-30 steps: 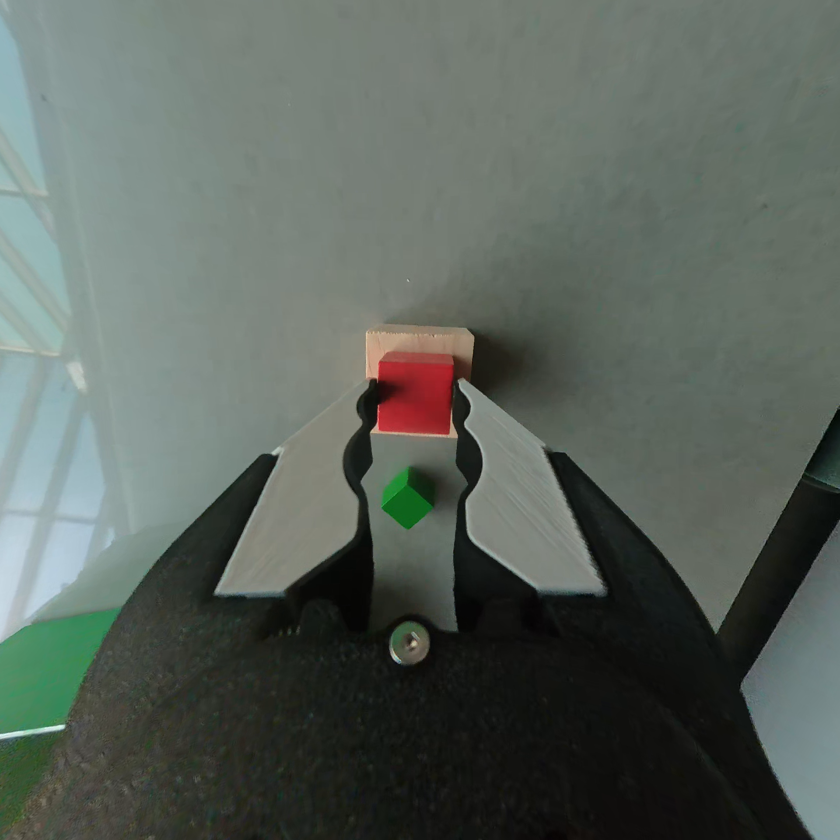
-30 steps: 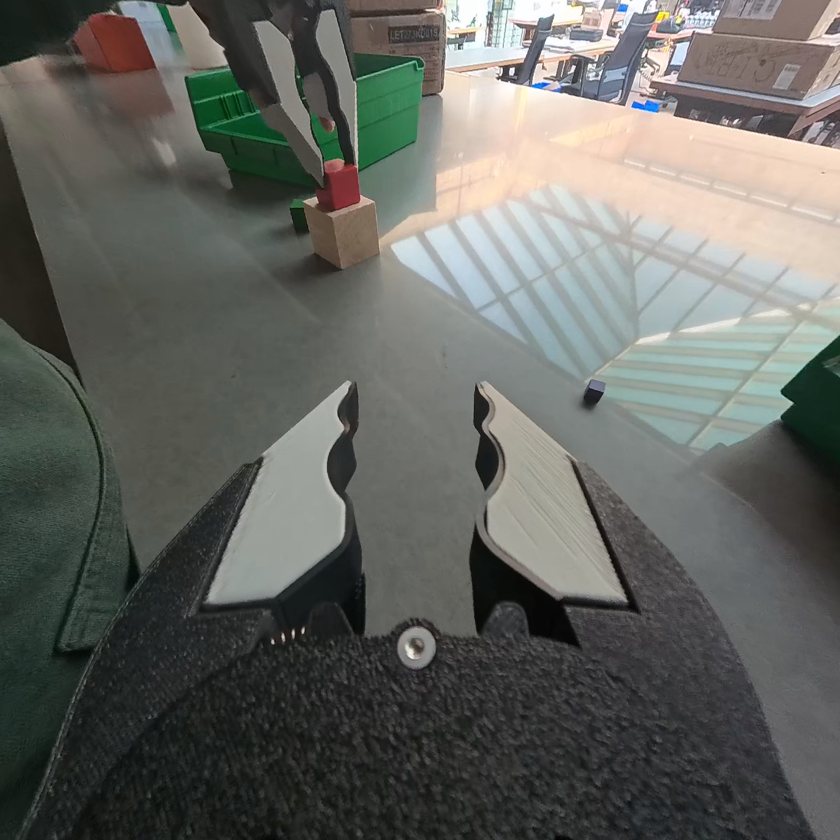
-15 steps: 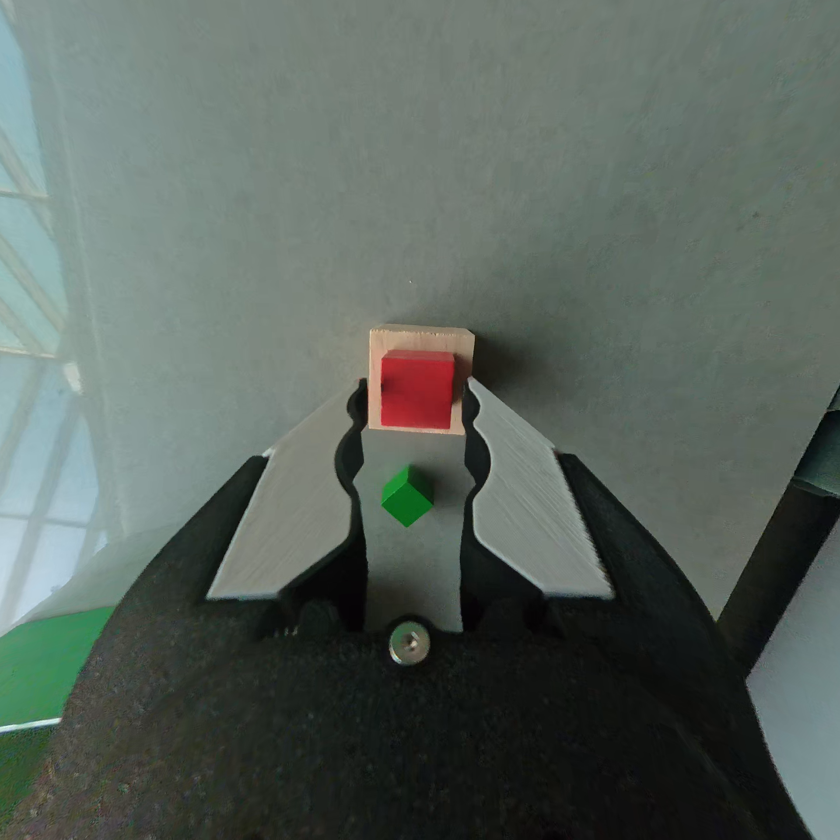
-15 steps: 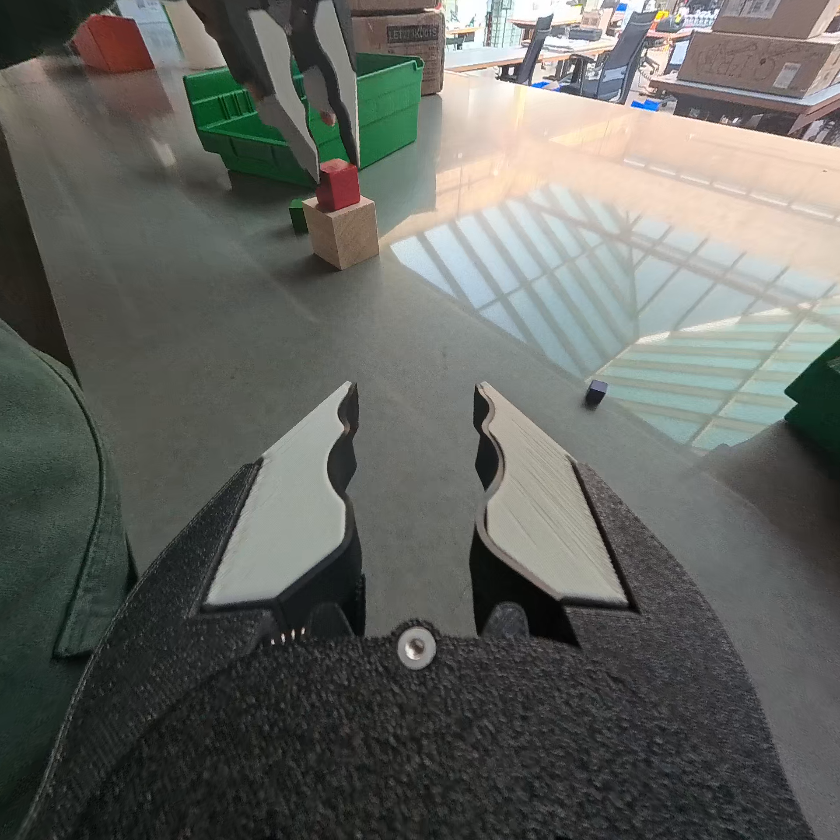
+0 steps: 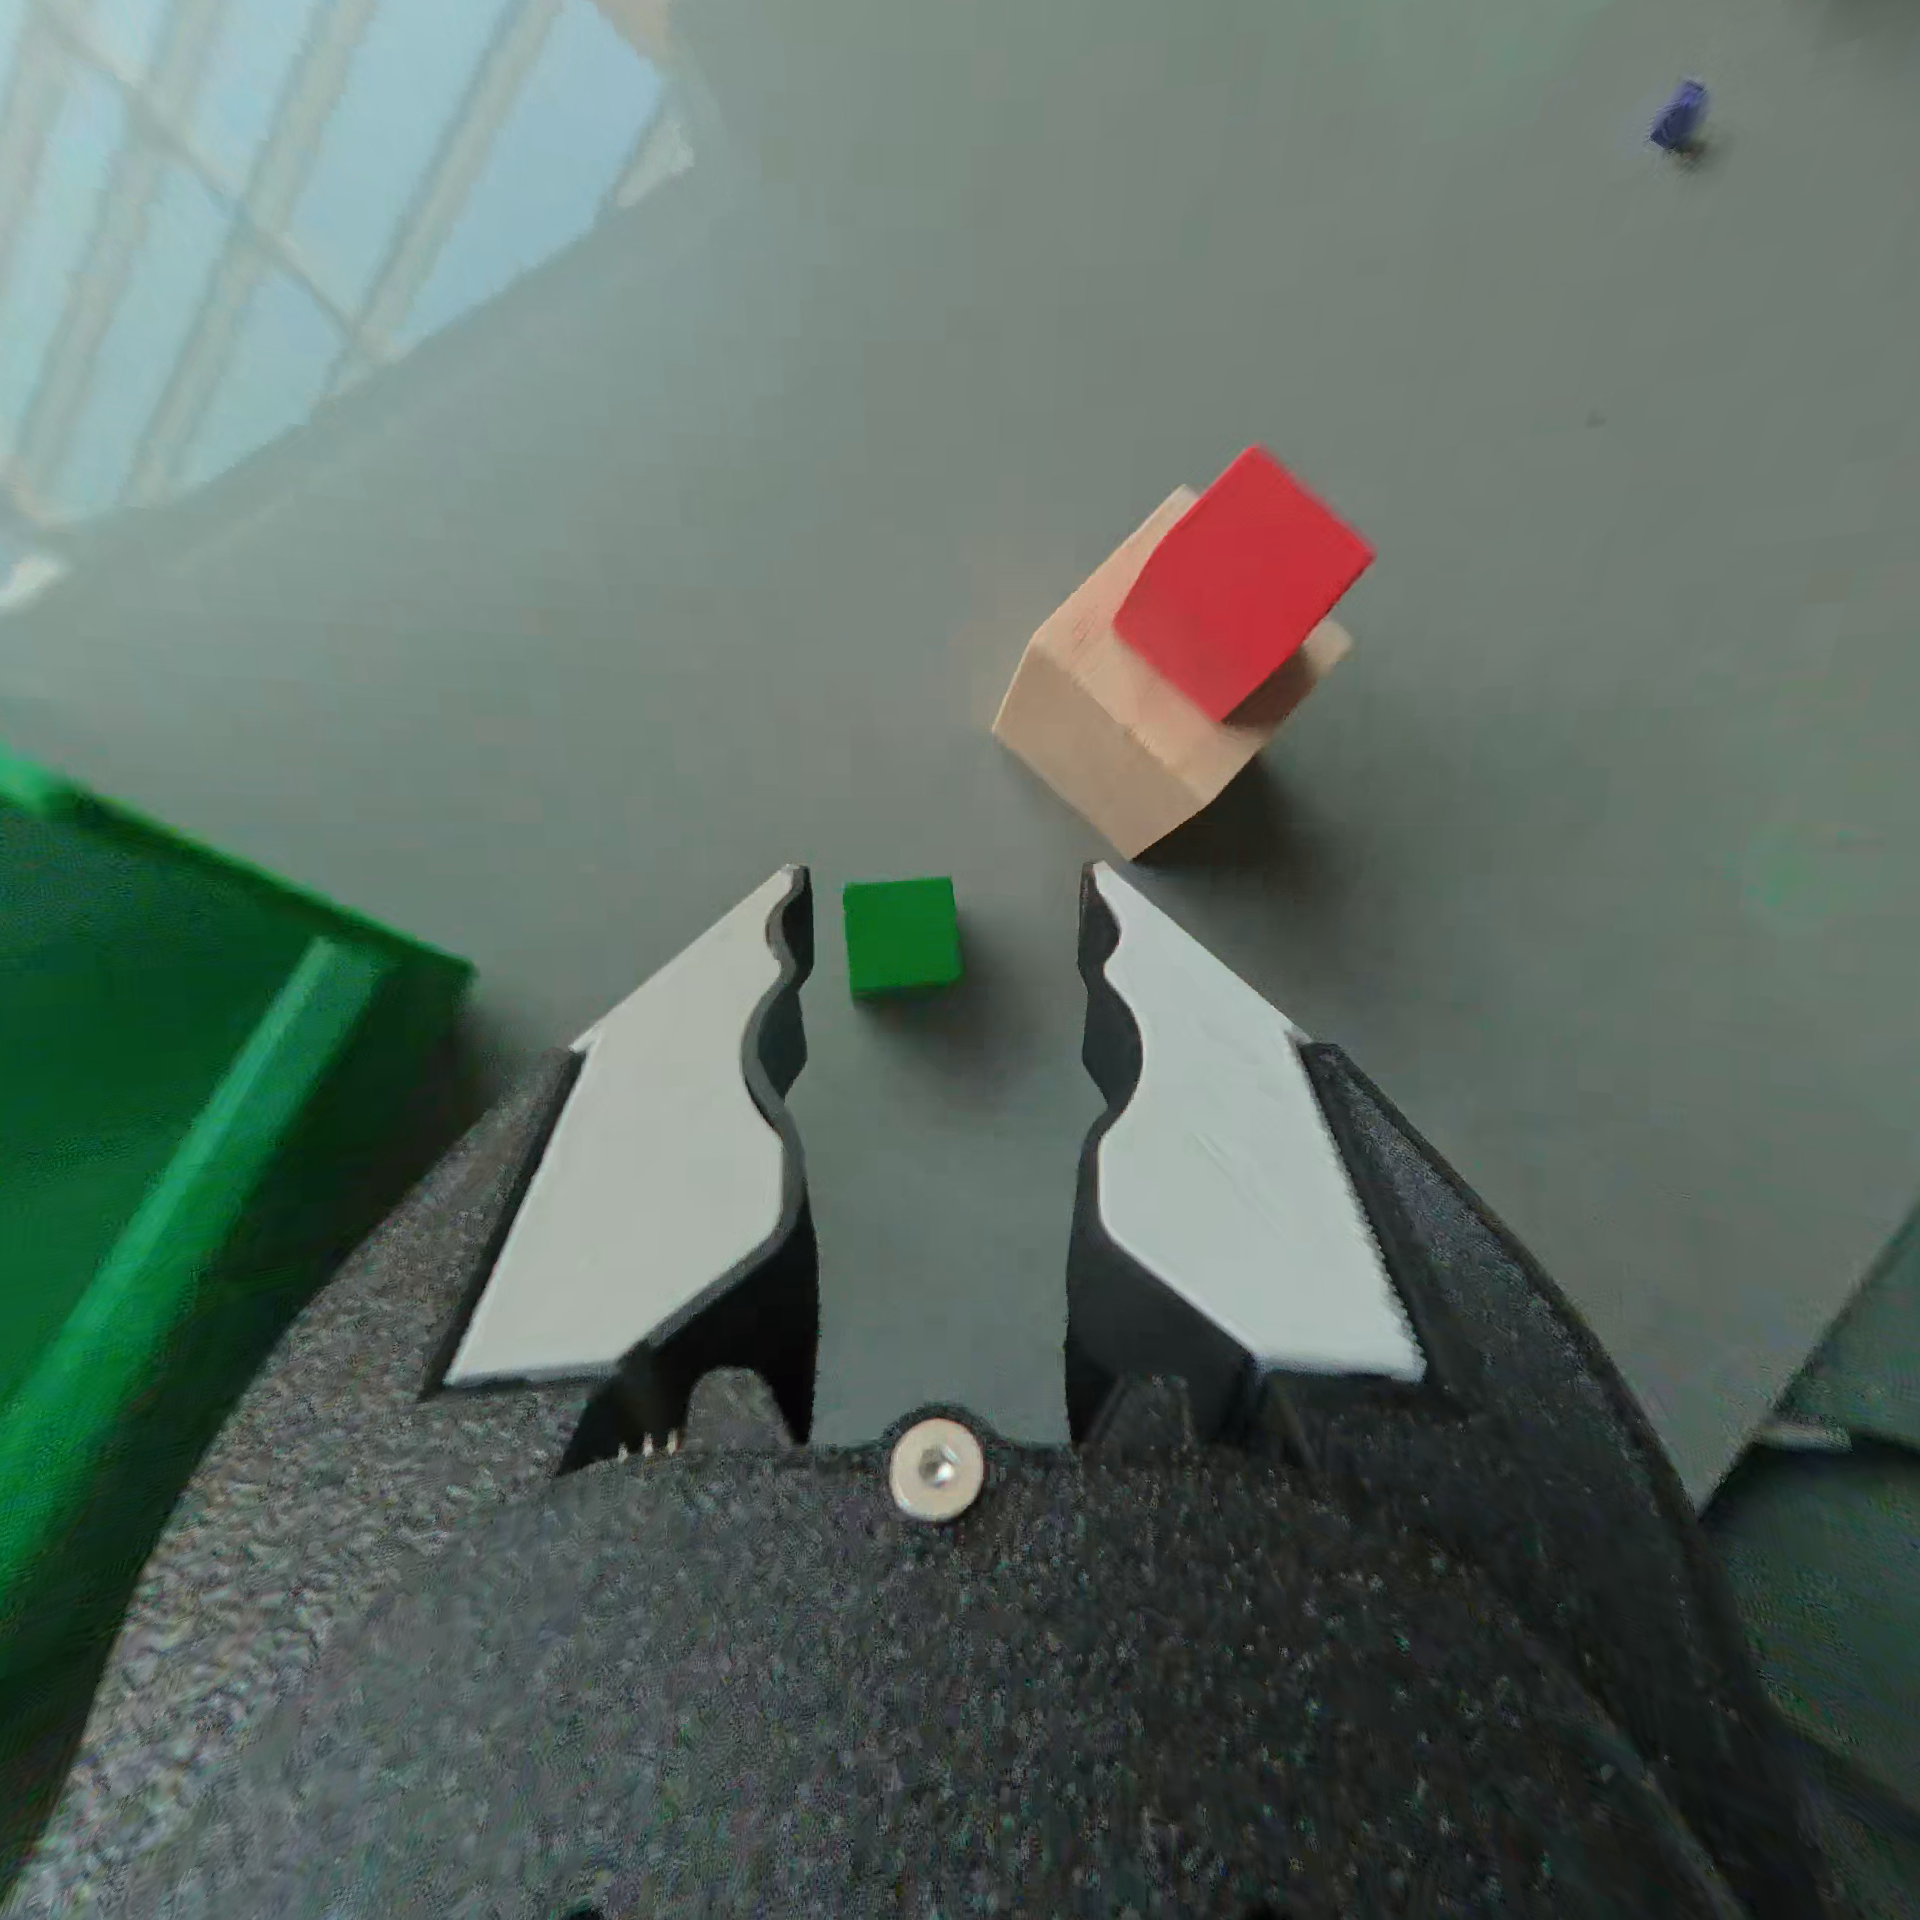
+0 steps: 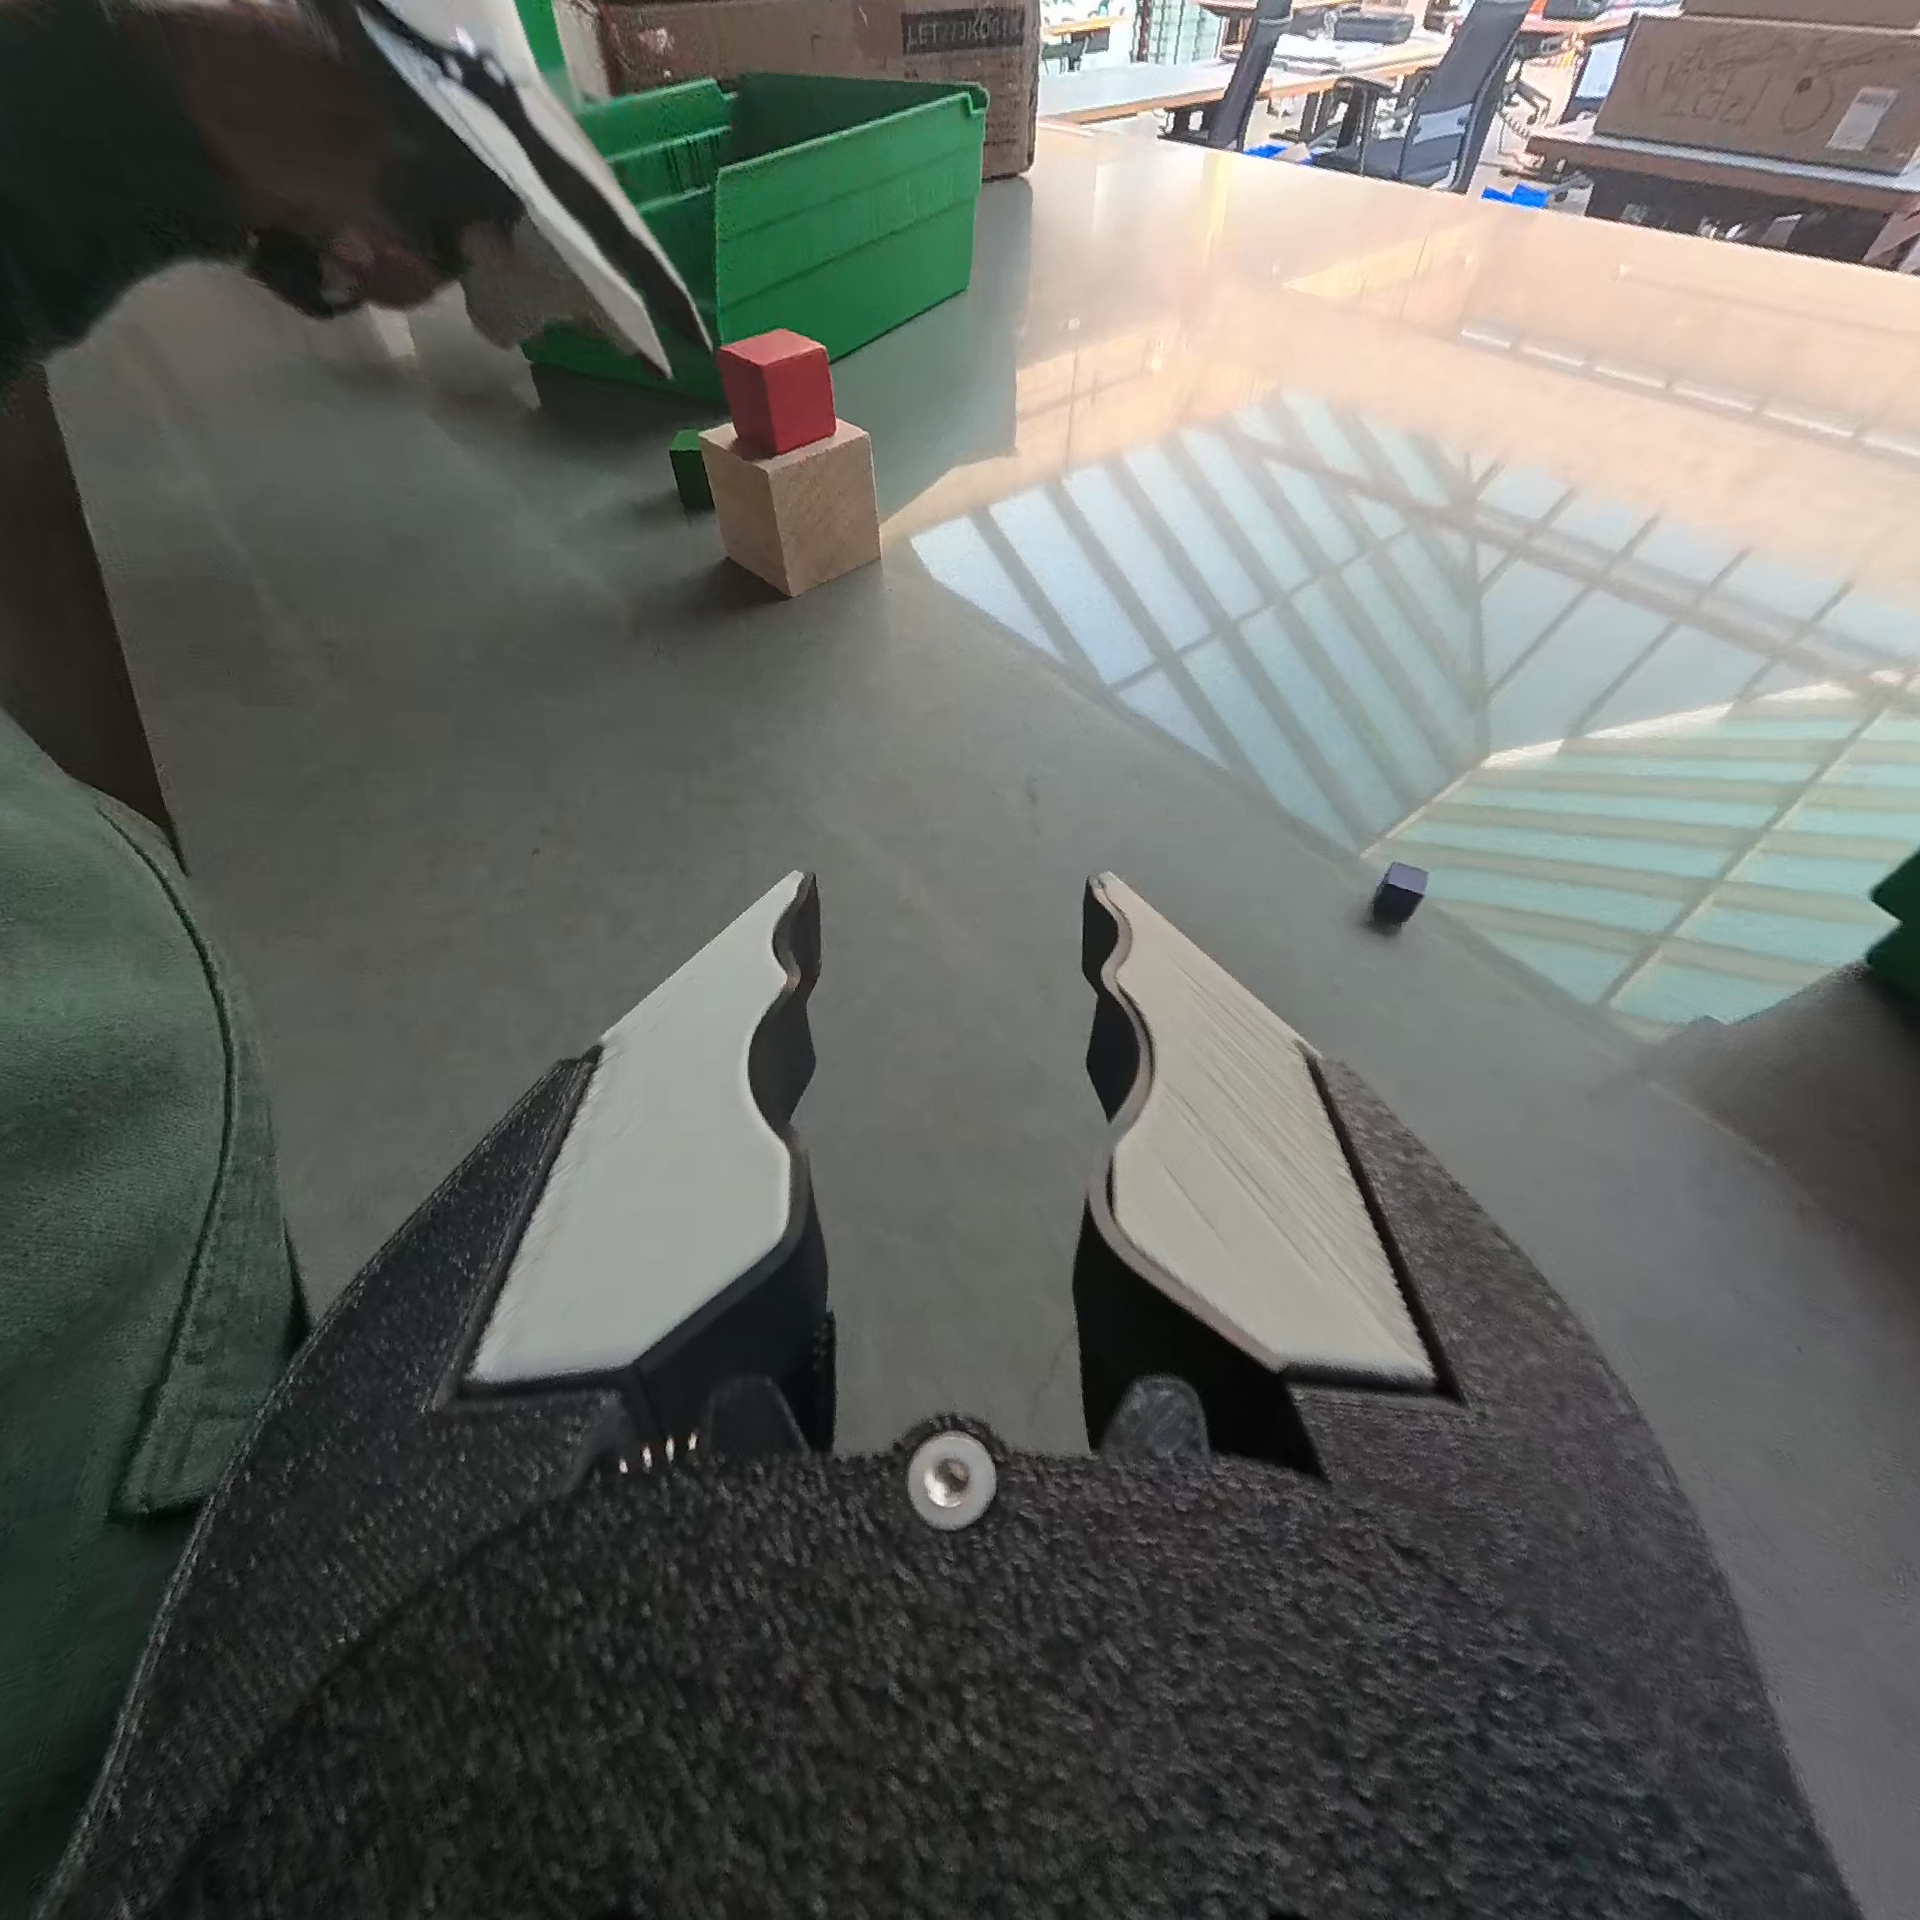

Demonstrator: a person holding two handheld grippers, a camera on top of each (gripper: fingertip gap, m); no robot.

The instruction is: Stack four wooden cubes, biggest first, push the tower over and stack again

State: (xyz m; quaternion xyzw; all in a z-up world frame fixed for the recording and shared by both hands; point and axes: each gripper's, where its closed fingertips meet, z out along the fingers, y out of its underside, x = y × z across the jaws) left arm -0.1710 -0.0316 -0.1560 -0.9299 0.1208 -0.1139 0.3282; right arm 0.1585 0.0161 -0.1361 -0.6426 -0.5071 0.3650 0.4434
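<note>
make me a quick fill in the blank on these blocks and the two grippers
1. The red cube rests on top of the ____ block.
2. The small green cube lies on the table just ahead of the ____ gripper's open fingers.
3. The right gripper holds ____.
4. The bin behind the stack is ____ in colour.

Missing words: wooden; left; nothing; green

Left gripper [image 5: 940,914] and right gripper [image 6: 951,914]: textured black bodies, white wavy-edged fingers [image 6: 665,1174], central silver screw [image 6: 951,1477]; green sleeve [image 6: 114,1195].
</note>
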